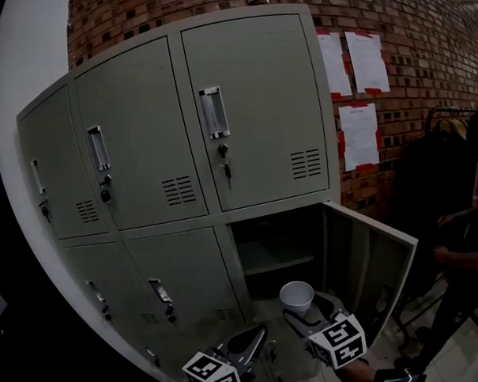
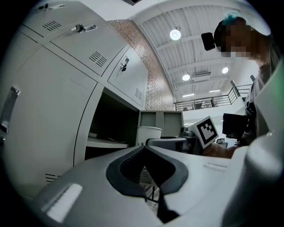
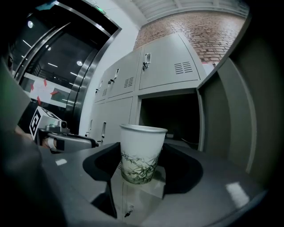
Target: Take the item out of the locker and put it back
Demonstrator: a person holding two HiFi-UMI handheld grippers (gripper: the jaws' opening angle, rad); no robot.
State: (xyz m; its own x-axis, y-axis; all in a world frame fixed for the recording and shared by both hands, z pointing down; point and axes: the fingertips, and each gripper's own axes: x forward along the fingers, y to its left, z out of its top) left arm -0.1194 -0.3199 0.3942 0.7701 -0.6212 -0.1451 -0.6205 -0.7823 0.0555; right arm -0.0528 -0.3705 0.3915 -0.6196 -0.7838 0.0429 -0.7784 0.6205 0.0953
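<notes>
A white paper cup (image 1: 296, 295) with a green bamboo print (image 3: 140, 150) stands upright between the jaws of my right gripper (image 1: 301, 316), which is shut on its lower half (image 3: 142, 147). The cup hangs just in front of the open bottom-right locker compartment (image 1: 278, 237), below its inner shelf (image 1: 274, 259). My left gripper (image 1: 256, 335) is low and to the left of the cup, in front of the closed lower lockers. Its jaws (image 2: 145, 150) are together with nothing between them. From the left gripper view the cup (image 2: 148, 134) shows beyond the tips.
The locker door (image 1: 370, 267) stands swung out to the right of the compartment. The other grey locker doors (image 1: 250, 108) are closed. A person in dark clothes (image 1: 457, 259) stands at the far right. Papers (image 1: 360, 136) hang on the brick wall.
</notes>
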